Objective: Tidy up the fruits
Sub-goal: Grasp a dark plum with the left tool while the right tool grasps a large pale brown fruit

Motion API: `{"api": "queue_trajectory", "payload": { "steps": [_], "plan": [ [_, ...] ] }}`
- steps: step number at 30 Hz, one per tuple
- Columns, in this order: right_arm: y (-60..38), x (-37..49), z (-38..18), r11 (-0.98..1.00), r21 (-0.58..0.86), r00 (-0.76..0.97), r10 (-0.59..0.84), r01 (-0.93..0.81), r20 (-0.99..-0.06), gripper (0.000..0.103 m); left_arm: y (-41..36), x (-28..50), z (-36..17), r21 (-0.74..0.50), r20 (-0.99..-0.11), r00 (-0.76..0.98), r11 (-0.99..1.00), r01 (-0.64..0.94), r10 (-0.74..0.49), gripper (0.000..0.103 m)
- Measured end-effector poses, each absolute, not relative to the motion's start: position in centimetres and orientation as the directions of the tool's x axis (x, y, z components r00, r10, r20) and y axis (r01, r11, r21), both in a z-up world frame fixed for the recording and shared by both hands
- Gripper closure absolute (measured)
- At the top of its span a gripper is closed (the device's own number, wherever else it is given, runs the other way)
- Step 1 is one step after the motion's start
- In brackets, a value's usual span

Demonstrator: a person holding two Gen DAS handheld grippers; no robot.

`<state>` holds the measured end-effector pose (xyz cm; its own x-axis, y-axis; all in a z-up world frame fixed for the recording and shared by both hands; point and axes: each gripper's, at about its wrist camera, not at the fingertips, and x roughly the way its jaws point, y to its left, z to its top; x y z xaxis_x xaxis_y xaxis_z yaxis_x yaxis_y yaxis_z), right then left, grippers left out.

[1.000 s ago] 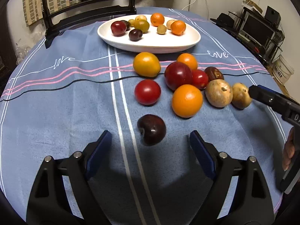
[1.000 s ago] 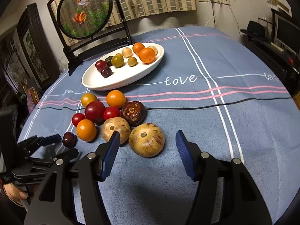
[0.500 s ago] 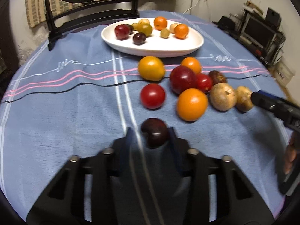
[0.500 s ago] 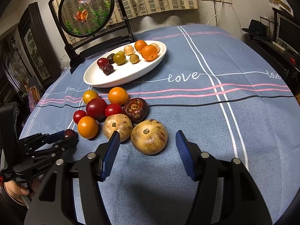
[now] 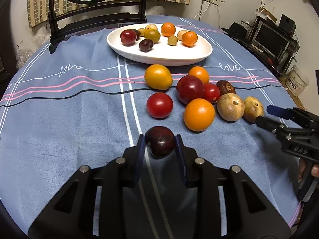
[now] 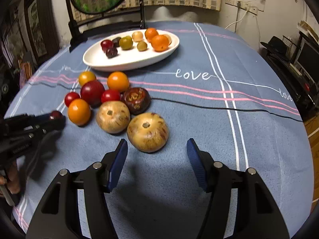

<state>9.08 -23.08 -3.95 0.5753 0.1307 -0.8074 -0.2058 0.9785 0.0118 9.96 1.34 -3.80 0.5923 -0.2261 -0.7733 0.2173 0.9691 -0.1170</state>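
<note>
My left gripper [image 5: 160,144] is shut on a dark plum [image 5: 160,141], low over the blue cloth; it also shows at the left of the right wrist view [image 6: 56,116]. My right gripper [image 6: 157,153] is open and empty, just in front of a tan round fruit [image 6: 148,132]. A white oval plate [image 5: 171,56] at the back holds several small fruits. Loose fruit lies between plate and grippers: a yellow fruit [image 5: 158,76], a red tomato [image 5: 159,105], a large orange [image 5: 199,114], a dark red plum [image 5: 190,89].
A black chair [image 5: 95,23] with a round fish-picture back stands behind the table. Shelves with electronics [image 5: 275,37] stand at the right. The round table's edge curves off on both sides. The right gripper shows at the right of the left wrist view [image 5: 265,113].
My left gripper moved forward and closed on the dark plum, which lay free a second ago. My right gripper stayed open and drew slightly nearer the tan fruit.
</note>
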Motion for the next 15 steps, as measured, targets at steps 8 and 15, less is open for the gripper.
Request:
{"api": "queue_trajectory", "payload": {
  "steps": [8, 15],
  "plan": [
    [-21.8, 10.8, -4.9, 0.974, -0.013, 0.546, 0.116, -0.226, -0.830, 0.047, 1.5, 10.0, -3.9, -0.140, -0.776, 0.582, 0.966, 0.217, -0.243, 0.072],
    [-21.4, 11.7, -5.1, 0.974, -0.001, 0.545, 0.125, -0.224, -0.829, 0.057, 1.5, 10.0, -4.1, -0.145, -0.780, 0.574, 0.964, 0.221, -0.249, 0.072]
  ]
}}
